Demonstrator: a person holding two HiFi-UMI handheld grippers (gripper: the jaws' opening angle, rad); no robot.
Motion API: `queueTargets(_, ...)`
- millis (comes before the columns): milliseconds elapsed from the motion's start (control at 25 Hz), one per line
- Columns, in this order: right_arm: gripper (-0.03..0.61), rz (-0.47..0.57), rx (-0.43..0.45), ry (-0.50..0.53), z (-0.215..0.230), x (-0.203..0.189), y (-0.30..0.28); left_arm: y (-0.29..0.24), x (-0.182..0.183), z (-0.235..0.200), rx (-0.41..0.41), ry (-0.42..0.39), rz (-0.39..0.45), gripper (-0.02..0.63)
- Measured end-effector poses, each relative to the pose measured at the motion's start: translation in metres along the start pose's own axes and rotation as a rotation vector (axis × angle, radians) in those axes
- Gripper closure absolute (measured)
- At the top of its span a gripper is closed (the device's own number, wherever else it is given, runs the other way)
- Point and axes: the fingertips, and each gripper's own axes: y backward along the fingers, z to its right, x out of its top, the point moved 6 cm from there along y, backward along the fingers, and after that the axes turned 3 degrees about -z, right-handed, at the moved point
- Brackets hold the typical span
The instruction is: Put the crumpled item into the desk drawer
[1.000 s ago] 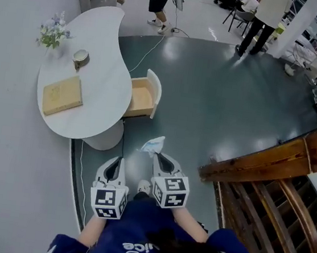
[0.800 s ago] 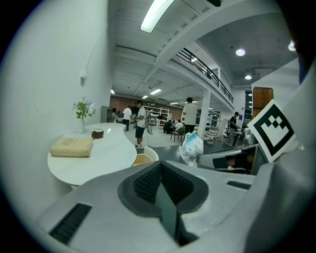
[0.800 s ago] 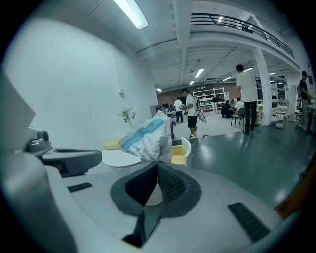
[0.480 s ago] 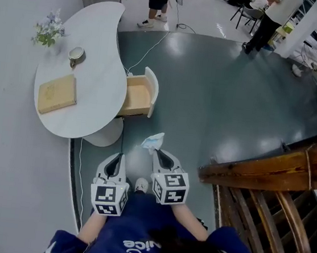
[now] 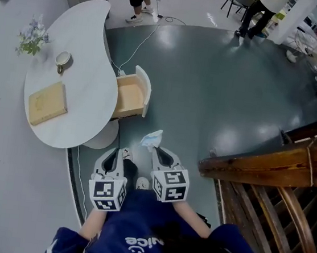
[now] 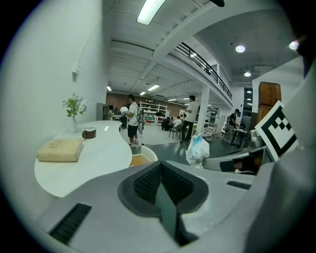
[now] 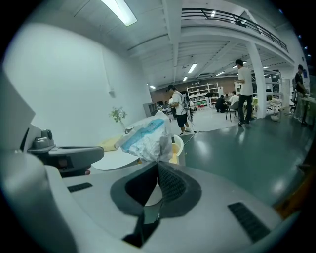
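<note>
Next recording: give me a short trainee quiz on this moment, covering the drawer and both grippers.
1. True or false: the desk drawer stands open.
2. Multiple choice: what does the right gripper hold? A nothing; B the crumpled item; C the drawer's front.
3. Fill in: the left gripper has its jaws ___, with nothing between them.

Key: 1 true; 2 B; 3 together.
</note>
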Motion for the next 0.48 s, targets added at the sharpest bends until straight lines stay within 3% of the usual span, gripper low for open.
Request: queueTargets(480, 0.569, -0.006, -0.07, -0.016, 0.009, 0.063, -0.077, -0.088, 0.055, -0.067, -0.05, -0.02, 0.011, 0.609)
